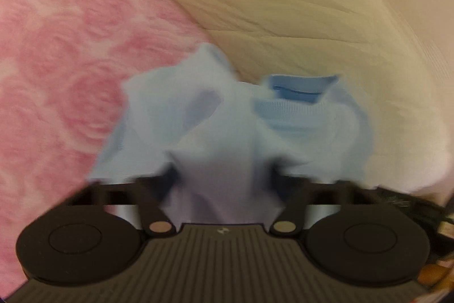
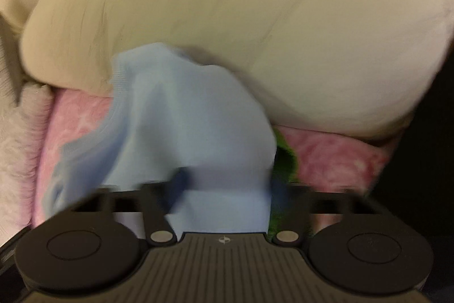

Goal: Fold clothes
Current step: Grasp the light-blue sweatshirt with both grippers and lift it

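Note:
A light blue knit garment [image 1: 227,127] with a ribbed collar hangs bunched in front of my left gripper [image 1: 224,175], which is shut on it; the cloth hides the fingertips. In the right wrist view the same light blue garment [image 2: 187,127] drapes over my right gripper [image 2: 224,183], which is shut on it too. Both views are blurred by motion. A bit of green cloth [image 2: 283,158] shows just right of the blue fabric.
A pink rose-patterned blanket [image 1: 65,61] covers the bed on the left. A large cream pillow [image 1: 298,4] lies behind the garment, also in the right wrist view [image 2: 255,19]. A fluffy pale pink-white throw [image 2: 20,146] lies at the far left.

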The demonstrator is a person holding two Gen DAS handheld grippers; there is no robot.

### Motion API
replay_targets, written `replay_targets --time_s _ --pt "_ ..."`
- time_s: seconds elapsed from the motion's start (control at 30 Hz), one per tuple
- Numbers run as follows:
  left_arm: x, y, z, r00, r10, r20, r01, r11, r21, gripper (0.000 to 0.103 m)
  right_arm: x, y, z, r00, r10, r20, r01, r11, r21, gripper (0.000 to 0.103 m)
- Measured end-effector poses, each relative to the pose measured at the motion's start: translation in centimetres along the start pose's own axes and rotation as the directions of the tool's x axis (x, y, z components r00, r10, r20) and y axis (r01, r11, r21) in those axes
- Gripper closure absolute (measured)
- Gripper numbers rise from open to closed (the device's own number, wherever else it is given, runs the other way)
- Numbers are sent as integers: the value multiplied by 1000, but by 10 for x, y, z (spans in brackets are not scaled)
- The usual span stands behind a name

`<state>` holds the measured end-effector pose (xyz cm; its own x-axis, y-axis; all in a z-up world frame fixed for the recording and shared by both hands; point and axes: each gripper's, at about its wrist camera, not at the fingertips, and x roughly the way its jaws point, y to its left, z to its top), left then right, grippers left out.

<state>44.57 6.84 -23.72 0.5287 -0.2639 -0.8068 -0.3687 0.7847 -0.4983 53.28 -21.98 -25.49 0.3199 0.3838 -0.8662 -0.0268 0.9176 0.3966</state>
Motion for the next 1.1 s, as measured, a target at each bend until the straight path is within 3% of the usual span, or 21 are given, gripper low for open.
replay_targets --time_s 0.03,0.1,0.27,0.33,0.47,0.57,0.67,0.77,0.87,0.97,1.03,1.1 --pt "-6 0 0 1000 -8 18 8 1000 5 80 -6 8 -1 1000 -8 16 9 999 -48 92" --pt "-26 4 -1 998 -19 59 19 1000 6 90 -19 26 -5 999 -16 51 23 990 -139 95" --pt "-92 19 -7 984 -35 176 37 999 -5 97 -68 73 -20 989 45 140 2 947 -320 100" --pt "-133 30 -17 967 -43 252 48 999 -14 100 -90 95 -29 982 110 151 -47 927 -372 100" --pt "-231 54 -49 913 -10 407 33 998 -50 100 -132 146 -55 956 256 142 -156 856 -493 100" --pt "-310 80 -92 848 26 529 37 993 -108 100 -161 188 -84 922 372 105 -250 781 -573 100" --pt "-396 99 -143 765 84 639 8 990 -140 100 -197 231 -125 870 490 52 -343 679 -649 100" --pt "-483 112 -192 678 155 719 -43 984 -172 100 -236 272 -171 800 600 -21 -440 562 -700 100" --pt "-562 118 -240 596 213 774 -100 976 -192 100 -281 313 -227 715 693 -88 -516 439 -736 100" --pt "-631 124 -288 519 277 809 -152 961 -231 100 -324 348 -274 643 751 -148 -574 346 -742 100" --pt "-664 133 -317 489 321 811 -182 947 -266 98 -333 374 -310 609 771 -187 -608 301 -735 100" --pt "-684 149 -346 480 382 790 -208 924 -321 97 -341 392 -347 591 774 -228 -640 278 -716 100"
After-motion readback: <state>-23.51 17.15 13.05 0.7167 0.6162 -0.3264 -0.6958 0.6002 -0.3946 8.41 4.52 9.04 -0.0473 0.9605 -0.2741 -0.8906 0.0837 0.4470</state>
